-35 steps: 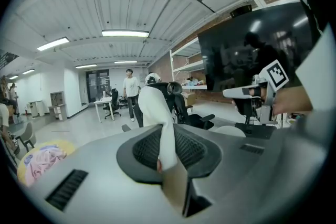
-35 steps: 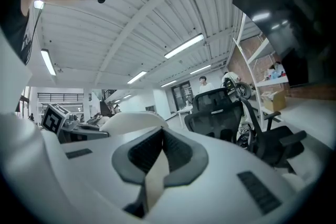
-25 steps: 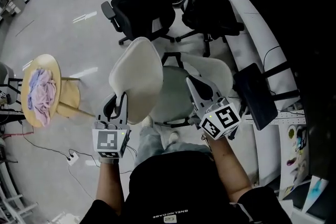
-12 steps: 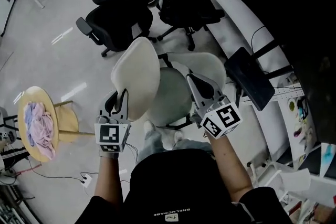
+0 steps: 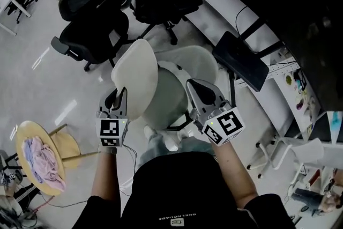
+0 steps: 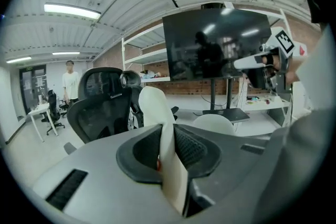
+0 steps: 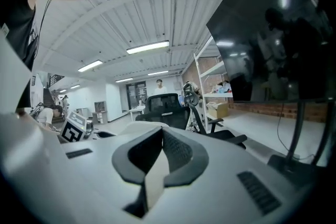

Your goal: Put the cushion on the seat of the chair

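Left claw (image 5: 119,98): clamped on near edge of cream cushion (image 5: 135,69). Right claw (image 5: 201,93): clamped on the cushion's other cream flap. Cushion: held up between both claws, over the floor (image 5: 32,78), near black office chairs (image 5: 91,29)

Nothing can be read with certainty. The person's black shirt (image 5: 177,185) carries one short line of white print (image 5: 171,218) near its lower edge in the head view, too small to spell out. The cubes on the left gripper (image 5: 120,95) and right gripper (image 5: 199,88) bear only black-and-white square markers, no letters. Colour-printed sheets (image 5: 298,82) on the tabletop (image 5: 214,13) are illegible.
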Demonstrator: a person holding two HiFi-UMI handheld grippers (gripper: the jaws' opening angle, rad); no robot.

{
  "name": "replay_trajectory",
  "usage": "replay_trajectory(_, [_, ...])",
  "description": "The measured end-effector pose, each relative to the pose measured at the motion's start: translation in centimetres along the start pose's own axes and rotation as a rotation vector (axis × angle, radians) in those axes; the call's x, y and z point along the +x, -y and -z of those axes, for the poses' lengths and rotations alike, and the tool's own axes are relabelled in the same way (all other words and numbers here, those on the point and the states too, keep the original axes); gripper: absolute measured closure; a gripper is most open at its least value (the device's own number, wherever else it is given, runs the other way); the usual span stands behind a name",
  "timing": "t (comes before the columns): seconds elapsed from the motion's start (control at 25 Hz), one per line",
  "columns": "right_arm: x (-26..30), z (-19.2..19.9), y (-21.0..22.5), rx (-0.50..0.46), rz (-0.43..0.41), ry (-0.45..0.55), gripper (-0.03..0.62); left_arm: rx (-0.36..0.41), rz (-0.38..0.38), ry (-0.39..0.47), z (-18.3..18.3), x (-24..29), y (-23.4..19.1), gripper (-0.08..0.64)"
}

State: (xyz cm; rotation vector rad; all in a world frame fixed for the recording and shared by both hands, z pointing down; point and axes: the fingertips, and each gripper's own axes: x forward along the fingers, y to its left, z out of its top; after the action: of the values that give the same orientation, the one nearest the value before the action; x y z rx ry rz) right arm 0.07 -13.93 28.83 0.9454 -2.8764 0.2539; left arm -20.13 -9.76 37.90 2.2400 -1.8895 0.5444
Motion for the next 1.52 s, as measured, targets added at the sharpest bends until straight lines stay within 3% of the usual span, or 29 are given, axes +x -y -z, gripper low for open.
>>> replay_trajectory(0.32, [-0.8, 2.7, 0.0, 0.026, 0.11, -0.041, 0.581, 0.143, 0.111, -0.002, 1.8, 5.7, -0.1, 0.495])
replay_trajectory(0.72, [-1.8, 5.1, 0.6, 0.08, 0.241, -0.09, 0.582, 0.228, 0.227, -0.02, 5.1, 12.8, -0.1, 0.495])
replay_trajectory(1.32, [-2.3, 10.6, 0.3, 0.177, 0.323, -0.172, 0.583, 0.371, 0.276, -0.01, 10.7, 20.3, -0.1, 0.494])
replay_trajectory(1.52, [-2.4, 11.6, 0.7, 0.192, 0.333, -0.192, 0.583, 0.371, 0.28, -0.008, 11.7, 22.2, 0.0, 0.494])
